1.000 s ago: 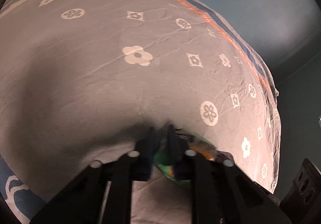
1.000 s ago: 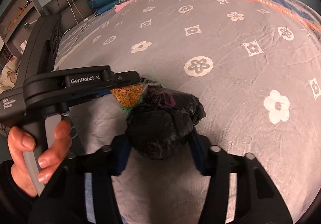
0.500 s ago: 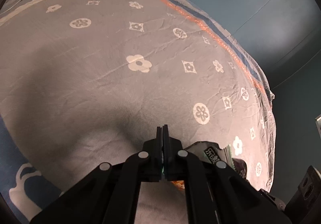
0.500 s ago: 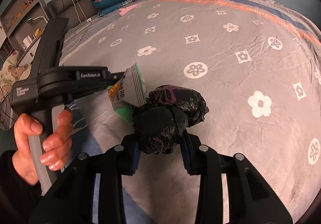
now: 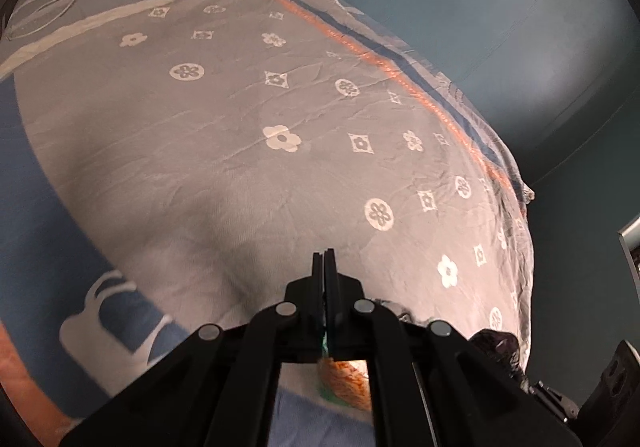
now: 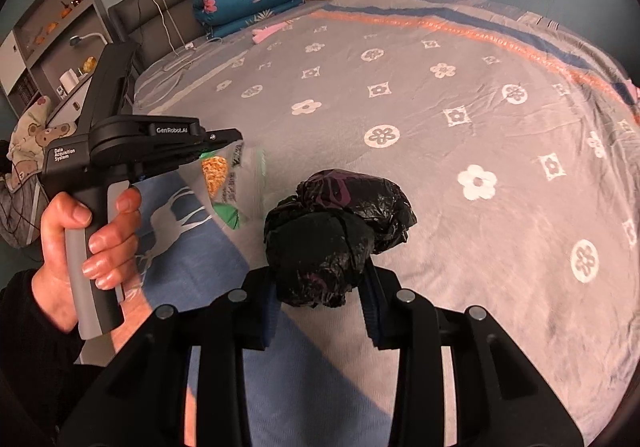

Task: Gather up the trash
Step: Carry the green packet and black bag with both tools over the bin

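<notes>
My left gripper has its jaws pressed flat together on the top edge of a crinkly clear-and-green plastic snack wrapper with orange printing. The wrapper hangs free in the air below the left gripper, off the grey flower-patterned bedspread.

My right gripper clamps a crumpled black plastic trash bag, jaws spread around the wad. The bag is lifted just above the bedspread and sits just right of the wrapper.

Risks as I judge them:
- The bag is balled up and I see no open mouth. With both grippers occupied, I have nothing free to open it, so the wrapper may only get pushed against the outside.
- The left grip is on a thin edge only. Slick film could slide out on a fast swing and drop to the bedspread or over the bed's near edge.
- The wrapper looks motion-blurred in the right view, so it is likely swinging and aiming it is harder.
- The right jaws hold a soft wad. Compressed plastic can creep out, or the bag unfolds and hangs off one pad.
</notes>
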The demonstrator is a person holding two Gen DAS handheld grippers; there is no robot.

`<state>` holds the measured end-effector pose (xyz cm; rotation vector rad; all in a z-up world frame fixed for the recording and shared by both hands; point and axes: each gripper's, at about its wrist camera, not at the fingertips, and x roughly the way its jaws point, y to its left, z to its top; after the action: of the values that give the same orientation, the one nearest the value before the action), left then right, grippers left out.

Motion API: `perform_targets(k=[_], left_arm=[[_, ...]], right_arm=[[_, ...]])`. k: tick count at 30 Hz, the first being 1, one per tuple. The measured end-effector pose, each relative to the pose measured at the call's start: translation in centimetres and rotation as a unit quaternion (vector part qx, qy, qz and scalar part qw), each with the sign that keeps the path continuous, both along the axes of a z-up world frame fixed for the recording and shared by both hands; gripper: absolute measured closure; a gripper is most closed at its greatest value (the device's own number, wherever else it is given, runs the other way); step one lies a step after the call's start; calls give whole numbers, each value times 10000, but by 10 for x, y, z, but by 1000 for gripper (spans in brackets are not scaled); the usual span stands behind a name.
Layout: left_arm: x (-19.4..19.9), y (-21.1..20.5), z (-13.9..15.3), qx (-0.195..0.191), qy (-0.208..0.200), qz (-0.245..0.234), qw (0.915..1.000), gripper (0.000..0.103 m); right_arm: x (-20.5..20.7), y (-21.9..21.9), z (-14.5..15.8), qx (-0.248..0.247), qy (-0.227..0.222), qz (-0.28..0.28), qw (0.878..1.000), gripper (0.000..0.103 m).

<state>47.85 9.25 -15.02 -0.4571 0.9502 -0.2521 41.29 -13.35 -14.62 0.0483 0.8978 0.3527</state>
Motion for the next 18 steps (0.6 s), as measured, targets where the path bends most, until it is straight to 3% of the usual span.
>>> perform_targets(k=[18], left_arm=[[-133, -38, 56, 46, -558, -630, 9964, 103]], right_arm=[[-134, -58, 57, 136, -333, -298, 9989, 70]])
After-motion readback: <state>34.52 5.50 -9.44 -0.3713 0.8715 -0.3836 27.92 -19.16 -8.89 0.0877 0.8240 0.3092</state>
